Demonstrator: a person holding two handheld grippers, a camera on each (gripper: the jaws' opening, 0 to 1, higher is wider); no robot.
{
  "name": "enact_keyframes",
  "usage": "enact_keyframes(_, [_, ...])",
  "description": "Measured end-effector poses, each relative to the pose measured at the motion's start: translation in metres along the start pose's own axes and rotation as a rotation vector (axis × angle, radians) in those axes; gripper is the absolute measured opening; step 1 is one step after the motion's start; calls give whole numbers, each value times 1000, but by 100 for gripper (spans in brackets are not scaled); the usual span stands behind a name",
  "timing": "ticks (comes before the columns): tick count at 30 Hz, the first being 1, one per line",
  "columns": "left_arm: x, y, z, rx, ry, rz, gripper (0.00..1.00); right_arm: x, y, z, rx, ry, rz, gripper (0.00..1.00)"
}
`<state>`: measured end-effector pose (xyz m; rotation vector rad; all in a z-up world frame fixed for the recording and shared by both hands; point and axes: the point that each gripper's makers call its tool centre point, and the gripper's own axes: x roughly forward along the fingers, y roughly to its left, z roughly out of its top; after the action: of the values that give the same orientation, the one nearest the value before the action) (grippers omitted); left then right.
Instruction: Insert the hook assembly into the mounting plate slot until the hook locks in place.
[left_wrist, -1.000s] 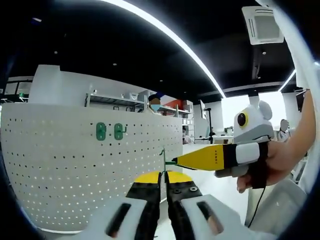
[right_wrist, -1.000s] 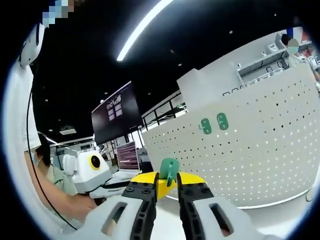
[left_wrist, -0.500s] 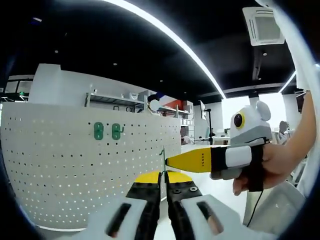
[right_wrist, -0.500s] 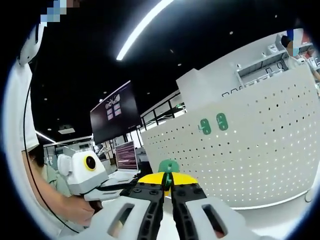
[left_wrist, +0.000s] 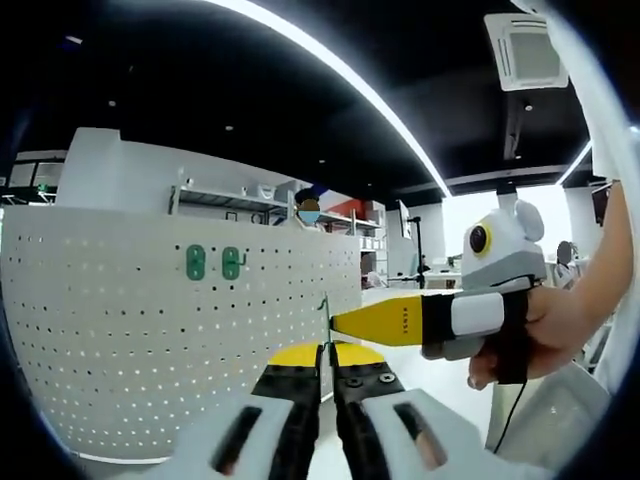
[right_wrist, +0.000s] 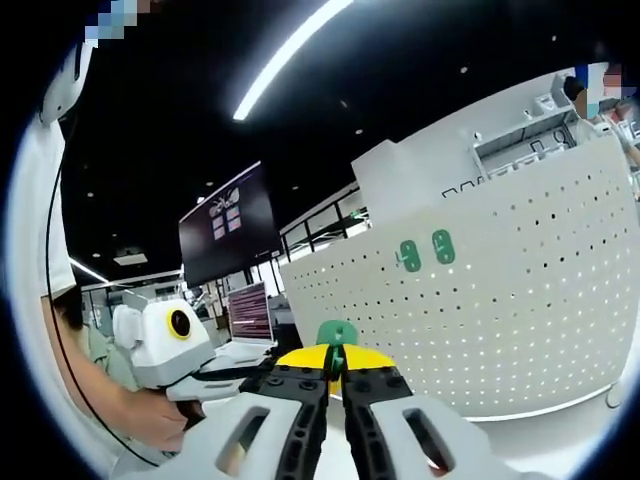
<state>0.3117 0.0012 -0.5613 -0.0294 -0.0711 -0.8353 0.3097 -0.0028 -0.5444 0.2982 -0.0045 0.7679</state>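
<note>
Facing a white perforated pegboard (left_wrist: 180, 330) curved by the lens, we see a dark ceiling with a long light strip (left_wrist: 340, 75) and a square vent (left_wrist: 527, 50) at 1 o'clock. Two green oval hook plates (left_wrist: 214, 262) sit flat on the board at 11 o'clock, side by side. In the left gripper view the left gripper (left_wrist: 326, 352) has its black, yellow-tipped jaws nearly together on a thin green hook part (left_wrist: 325, 318) seen edge-on. The right gripper (left_wrist: 338, 323), yellow and wedge-shaped, comes in from 3 o'clock, held by a hand (left_wrist: 555, 325), its tip touching that green part. In the right gripper view, the right gripper (right_wrist: 335, 372) is clamped on a green hook piece (right_wrist: 337, 336); a dark wall screen (right_wrist: 222, 228) hangs at 10 o'clock, and a laptop (right_wrist: 250, 318) glows below it.
</note>
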Motion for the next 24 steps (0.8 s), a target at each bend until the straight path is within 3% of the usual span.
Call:
enact_keyframes(8, [-1, 1, 0, 1, 2, -6, 4, 1, 1, 0, -7, 1, 5, 1])
enact_keyframes(11, [-1, 2, -5, 9, 28, -2, 8, 0, -1, 2, -12, -2, -5, 1])
enact_keyframes(18, [0, 7, -13, -19, 63, 16, 39, -2, -4, 0, 2, 6, -15, 1])
enact_keyframes(24, [-1, 15, -16, -37, 72, 47, 59, -3, -4, -2, 7, 11, -14, 1])
